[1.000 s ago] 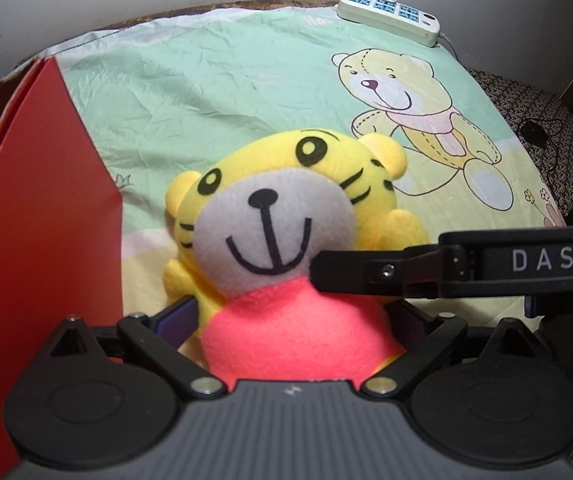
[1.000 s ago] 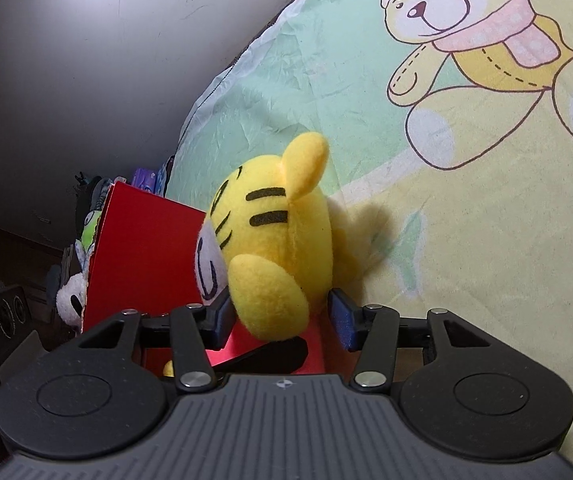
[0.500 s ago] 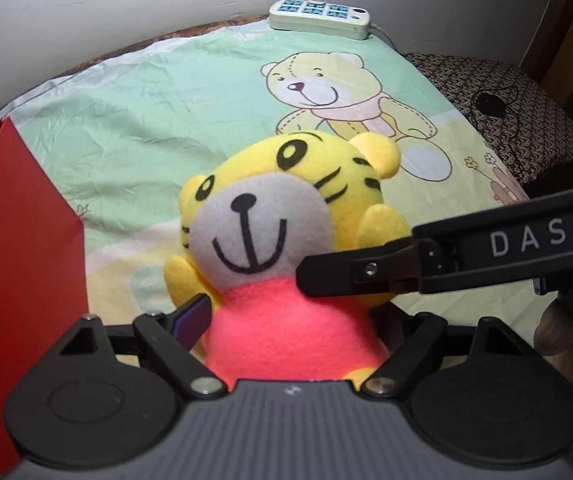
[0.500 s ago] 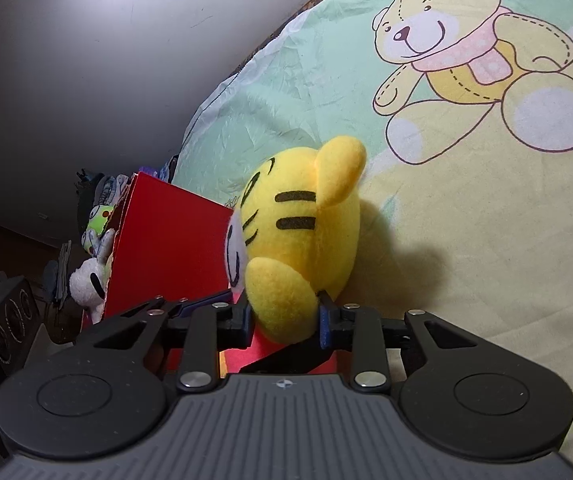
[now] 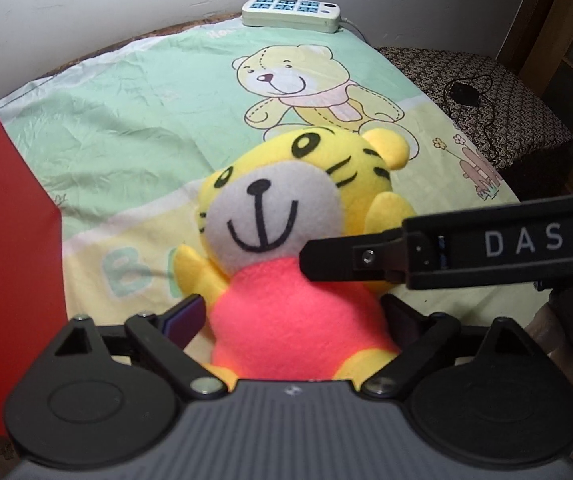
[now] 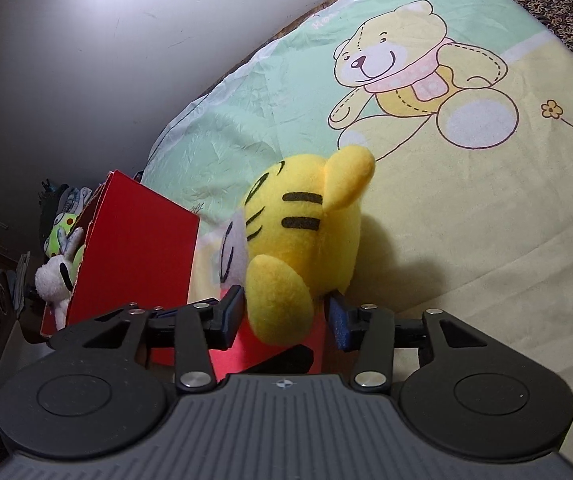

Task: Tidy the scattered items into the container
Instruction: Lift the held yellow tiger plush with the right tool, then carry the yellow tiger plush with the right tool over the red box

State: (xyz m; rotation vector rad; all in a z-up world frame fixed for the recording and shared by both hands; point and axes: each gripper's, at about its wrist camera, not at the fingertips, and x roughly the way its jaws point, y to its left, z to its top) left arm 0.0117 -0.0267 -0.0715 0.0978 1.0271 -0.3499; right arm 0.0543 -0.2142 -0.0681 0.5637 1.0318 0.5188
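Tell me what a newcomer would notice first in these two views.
First the yellow tiger plush in its pink shirt, front and centre on the bear-print sheet, with the left gripper around its body and the right gripper closed on its arm. Next the red box at its left, with other soft toys inside.

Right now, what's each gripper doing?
Left gripper: closed on the tiger plush at its pink body.
Right gripper: closed on the same plush.
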